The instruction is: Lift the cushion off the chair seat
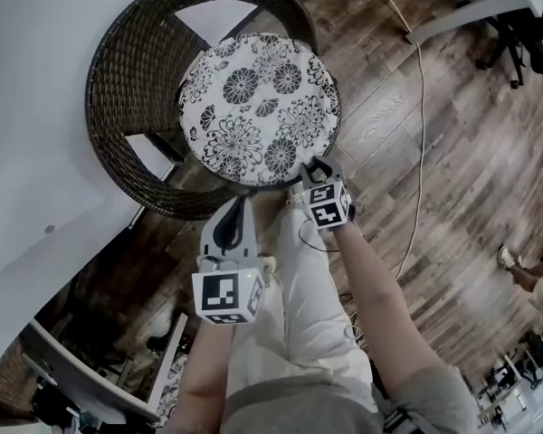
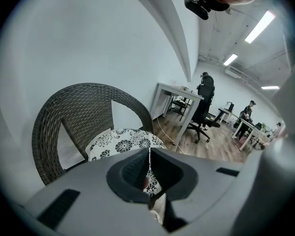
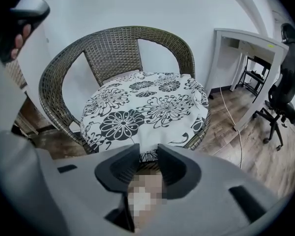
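On the seat of the dark brown woven chair [image 1: 131,80], a round white cushion with black flowers [image 1: 258,107]. Lying flat, covering almost the whole seat, not lifted yet. Curved chair back wrapped around the far side of the cushion. Behind the chair, a plain white wall [image 1: 36,107]. Under the chair, a brown wooden floor [image 1: 452,170].

Right gripper [image 1: 317,165] down low at the front edge of the cushion, with its tips right at the rim in the head view. Jaws spread a little, with a small gap between them. Through that gap in the right gripper view, a bit of the cushion's near edge. Hard to tell whether touching the cloth or just short of it. Not squeezed onto anything.

Left gripper [image 1: 242,202] a bit further back, apart from the cushion, pointing toward the chair. Jaws pressed together, with only a thin line between them and nothing held.

Just below both grippers, the light-coloured trousers [image 1: 303,306] of the person.

On the floor to the right of the chair, a thin white cable [image 1: 423,143] running away across the boards. Off to that side, a white desk [image 3: 246,45], and near it a black office chair on wheels [image 3: 285,97].
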Demonstrator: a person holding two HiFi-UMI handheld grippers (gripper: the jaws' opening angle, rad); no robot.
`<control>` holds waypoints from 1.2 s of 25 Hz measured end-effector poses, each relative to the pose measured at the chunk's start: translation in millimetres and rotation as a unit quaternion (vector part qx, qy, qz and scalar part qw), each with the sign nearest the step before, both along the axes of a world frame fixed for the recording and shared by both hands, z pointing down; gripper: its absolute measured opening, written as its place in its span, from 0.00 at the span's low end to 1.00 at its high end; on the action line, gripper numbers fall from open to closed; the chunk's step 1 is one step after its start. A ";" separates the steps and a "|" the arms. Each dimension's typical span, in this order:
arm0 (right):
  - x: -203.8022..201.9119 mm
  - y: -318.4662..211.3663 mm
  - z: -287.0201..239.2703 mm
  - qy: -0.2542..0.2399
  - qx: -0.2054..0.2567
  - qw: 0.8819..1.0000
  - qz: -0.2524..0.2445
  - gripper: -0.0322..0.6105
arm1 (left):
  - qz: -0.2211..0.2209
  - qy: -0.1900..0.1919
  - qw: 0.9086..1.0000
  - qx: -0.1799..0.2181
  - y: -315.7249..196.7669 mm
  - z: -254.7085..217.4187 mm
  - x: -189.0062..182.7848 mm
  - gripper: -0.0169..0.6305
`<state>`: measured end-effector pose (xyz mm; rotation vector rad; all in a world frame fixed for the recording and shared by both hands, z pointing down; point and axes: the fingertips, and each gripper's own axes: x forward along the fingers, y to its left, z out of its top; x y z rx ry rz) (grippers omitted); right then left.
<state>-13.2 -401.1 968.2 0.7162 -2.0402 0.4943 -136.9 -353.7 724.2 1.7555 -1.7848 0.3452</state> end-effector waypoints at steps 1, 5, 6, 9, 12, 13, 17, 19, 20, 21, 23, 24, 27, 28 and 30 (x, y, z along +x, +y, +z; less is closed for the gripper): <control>-0.2 -0.1 -0.1 0.003 -0.002 1.000 -0.002 0.23 | 0.000 0.001 1.000 0.000 0.0 -0.9 -0.1 0.04; -4.2 1.8 -0.1 0.011 -0.013 1.000 -0.008 0.10 | 0.000 0.003 1.000 0.001 2.8 -4.0 -1.9 0.04; -4.5 2.7 -0.4 0.013 -0.015 1.000 -0.006 0.09 | 0.000 0.003 1.000 0.001 4.0 -4.9 -2.3 0.04; -6.0 4.4 -9.9 0.015 -0.014 1.000 0.000 0.09 | -0.002 0.000 1.000 0.004 6.7 -13.9 -4.2 0.04; -11.6 1.3 -32.8 0.015 -0.008 1.000 0.000 0.09 | -0.004 -0.001 1.000 0.009 2.3 -36.6 -9.8 0.04; -13.6 -0.7 -40.7 0.015 -0.006 1.000 0.001 0.09 | -0.003 -0.001 1.000 0.010 0.0 -44.6 -11.8 0.04; -18.9 -3.9 -66.4 0.016 0.003 1.000 0.005 0.08 | -0.001 -0.001 1.000 0.019 -0.3 -66.6 -16.2 0.04; -22.7 -3.2 -80.5 0.014 0.008 1.000 0.009 0.08 | 0.002 -0.002 1.000 0.022 2.6 -77.0 -19.3 0.04; -25.3 -3.6 -89.0 0.012 0.010 1.000 0.012 0.08 | 0.004 -0.002 1.000 0.024 3.0 -83.3 -21.7 0.04; -28.2 -4.7 -98.2 0.010 0.013 1.000 0.014 0.08 | 0.004 -0.002 1.000 0.026 2.8 -90.2 -24.2 0.04; -33.3 -6.5 -117.5 0.005 0.019 1.000 0.017 0.08 | 0.004 -0.002 1.000 0.030 2.9 -105.1 -28.1 0.04; -34.9 -6.0 -127.0 0.003 0.022 1.000 0.019 0.08 | 0.005 -0.002 0.999 0.032 4.4 -112.3 -28.8 0.04; -37.1 0.0 -154.2 -0.006 0.034 0.999 0.024 0.08 | 0.009 -0.004 0.999 0.037 14.7 -129.9 -26.8 0.04; -38.1 1.7 -163.3 -0.010 0.040 0.999 0.025 0.08 | 0.011 -0.005 0.999 0.038 18.4 -134.8 -25.9 0.04; -40.9 5.0 -181.3 -0.016 0.050 0.998 0.028 0.08 | 0.016 -0.007 0.999 0.040 25.6 -144.9 -25.5 0.04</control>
